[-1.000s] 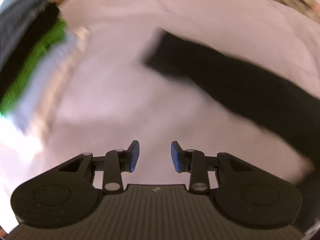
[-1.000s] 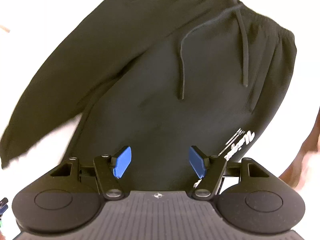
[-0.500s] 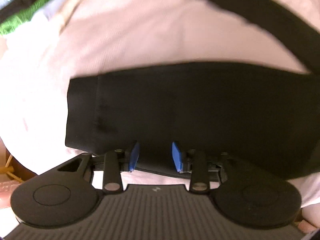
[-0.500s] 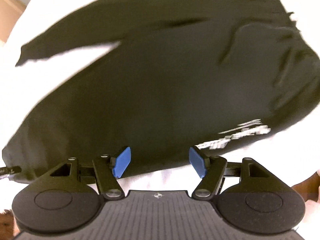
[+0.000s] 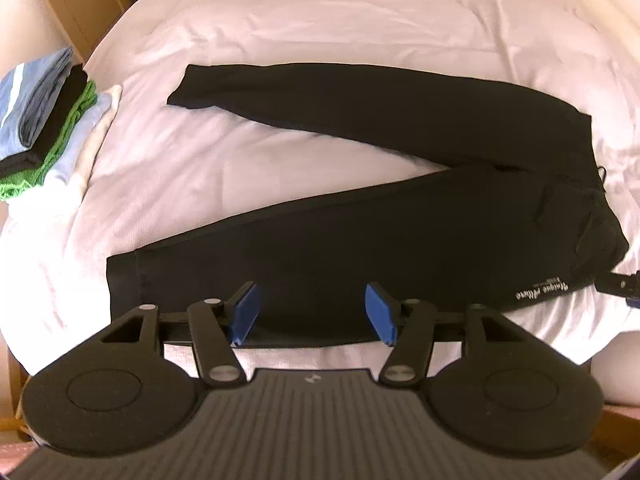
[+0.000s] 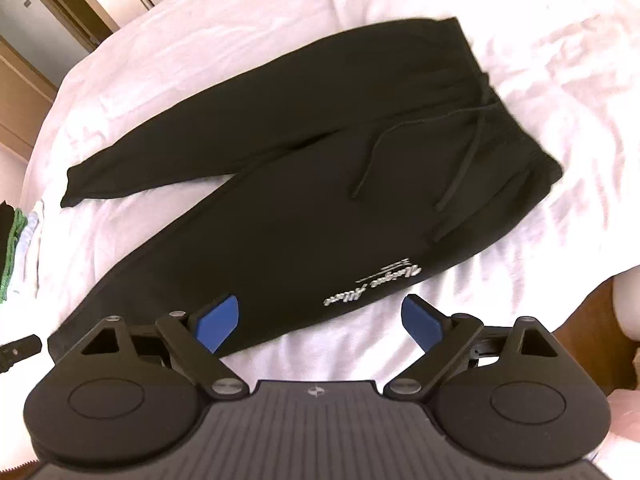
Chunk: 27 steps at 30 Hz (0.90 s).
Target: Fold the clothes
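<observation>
The bed [image 5: 320,20] is big and white. Black pants [image 5: 400,240] lie flat on it with the legs spread in a V. They run long from left to right: cuffs left, waist right. The near leg's cuff end is just in front of the left hand-held gripper [image 5: 310,312]. The waist end is nearer the right hand-held gripper [image 6: 320,322]. Both are wide open and hold nothing.

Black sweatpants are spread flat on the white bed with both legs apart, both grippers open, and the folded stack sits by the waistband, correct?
Not quite. The folded stack lies by the leg cuffs, at the opposite end from the waistband, as the left wrist view shows. The rest holds: black sweatpants spread on the white bed, legs apart, left gripper and right gripper open.
</observation>
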{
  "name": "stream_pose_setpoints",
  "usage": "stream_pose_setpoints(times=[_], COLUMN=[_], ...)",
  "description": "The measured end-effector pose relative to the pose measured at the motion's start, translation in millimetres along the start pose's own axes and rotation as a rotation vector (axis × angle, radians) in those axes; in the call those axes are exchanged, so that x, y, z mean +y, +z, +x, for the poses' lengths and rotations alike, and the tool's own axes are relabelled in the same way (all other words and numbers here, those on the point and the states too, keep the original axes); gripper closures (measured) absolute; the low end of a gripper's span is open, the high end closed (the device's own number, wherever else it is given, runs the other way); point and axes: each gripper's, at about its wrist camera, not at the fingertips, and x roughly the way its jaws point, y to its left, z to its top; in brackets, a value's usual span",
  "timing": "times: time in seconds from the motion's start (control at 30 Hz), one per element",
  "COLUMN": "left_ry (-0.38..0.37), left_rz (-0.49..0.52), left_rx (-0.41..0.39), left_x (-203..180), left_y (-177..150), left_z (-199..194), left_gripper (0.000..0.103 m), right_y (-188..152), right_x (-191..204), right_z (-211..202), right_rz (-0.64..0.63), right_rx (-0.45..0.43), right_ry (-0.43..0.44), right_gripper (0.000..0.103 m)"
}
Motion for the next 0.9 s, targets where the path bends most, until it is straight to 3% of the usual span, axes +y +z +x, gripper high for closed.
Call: stream_pose_setpoints(times=[0.17,0.9], left_ry=[-0.02,-0.065], left_rz=[0.023,0.108], left_rx=[0.005,0.021], left_x=[-1.8,95.8], left_y=[-9.3,-52.6], left_z=[-7.1,-30.3], left_gripper=[0.047,0.04], right_y=[-3.8,-58.0], right_x=[10.1,100.2], right_z=[-15.3,-58.0], right_rz=[-0.024,-0.024], right_rx=[-0.017,-0.069], right_ry=[-0.04,-0.099], right_gripper=[0.011,0.008])
